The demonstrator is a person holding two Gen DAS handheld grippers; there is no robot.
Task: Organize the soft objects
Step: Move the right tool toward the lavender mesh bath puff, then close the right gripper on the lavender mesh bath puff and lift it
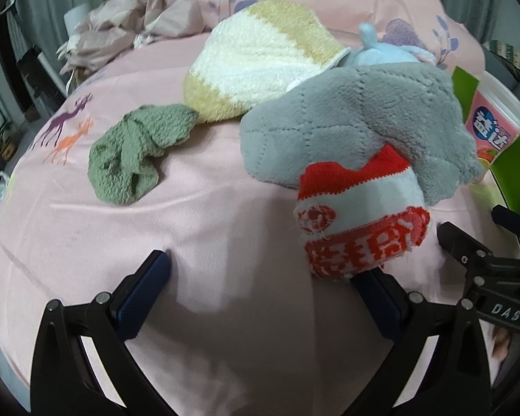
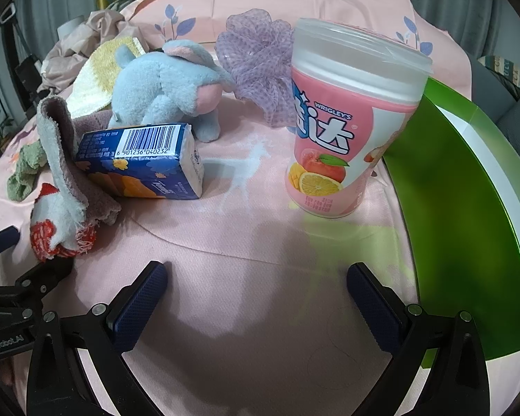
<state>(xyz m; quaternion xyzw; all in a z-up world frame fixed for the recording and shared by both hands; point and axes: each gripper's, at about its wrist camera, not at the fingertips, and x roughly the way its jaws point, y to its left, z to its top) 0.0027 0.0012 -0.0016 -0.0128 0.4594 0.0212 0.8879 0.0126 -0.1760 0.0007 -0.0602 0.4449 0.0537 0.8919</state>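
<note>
Soft things lie on a pink bedsheet (image 1: 197,228). In the left wrist view a red-and-white knitted sock (image 1: 360,222) sits just ahead of my open left gripper (image 1: 263,274), near its right finger, with a grey plush cloth (image 1: 357,121) behind it, a green knitted cloth (image 1: 138,152) to the left and a yellow-and-white towel (image 1: 260,62) farther back. In the right wrist view my right gripper (image 2: 256,280) is open over bare sheet. Ahead are a blue plush elephant (image 2: 170,86), a purple mesh puff (image 2: 260,62), the sock (image 2: 55,222) and the grey cloth (image 2: 62,145).
A pink gum canister (image 2: 346,118) stands ahead right of the right gripper, against a green box (image 2: 461,187). A blue tissue pack (image 2: 145,159) leans by the elephant. Crumpled beige fabric (image 1: 131,17) lies at the bed's far left. The other gripper's black frame (image 1: 485,270) shows at right.
</note>
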